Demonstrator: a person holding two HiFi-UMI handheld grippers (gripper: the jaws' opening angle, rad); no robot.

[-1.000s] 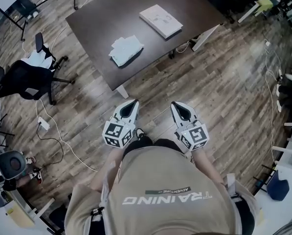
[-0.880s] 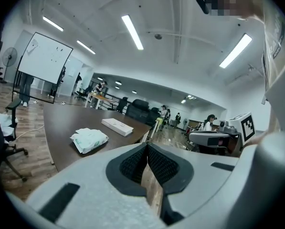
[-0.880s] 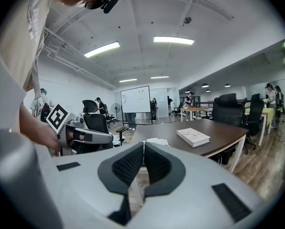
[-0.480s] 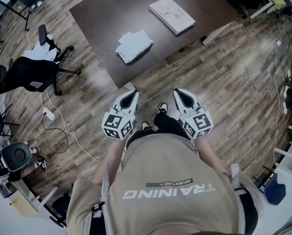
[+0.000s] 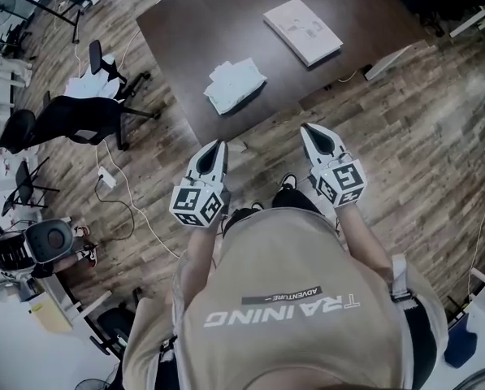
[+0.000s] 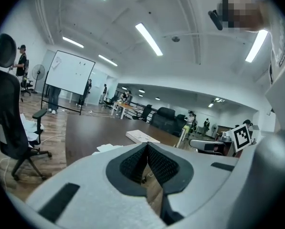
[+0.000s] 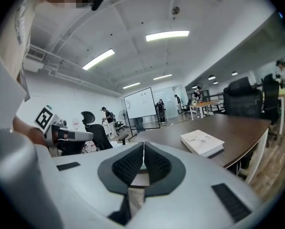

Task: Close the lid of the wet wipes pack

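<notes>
The wet wipes pack [image 5: 236,85] lies on the dark table [image 5: 185,31], near its front edge, pale with a loose white top. In the left gripper view the wet wipes pack [image 6: 109,148] shows just past the jaws. My left gripper [image 5: 218,145] hovers over the floor short of the table, jaws shut and empty. My right gripper [image 5: 311,128] is held level with it, to the right, also shut and empty. Their tips show as the left gripper [image 6: 146,144] and the right gripper [image 7: 143,143].
A white book [image 5: 303,30] lies further back on the table, and the book [image 7: 202,142] is ahead of the right jaws. Black office chairs [image 5: 71,120] and cables [image 5: 128,214] stand on the wooden floor at the left. A whiteboard [image 6: 68,83] and people stand far off.
The table and the pack have come nearer in the head view as the person walked forward. Both grippers stay shut and have risen toward the table's edge.
</notes>
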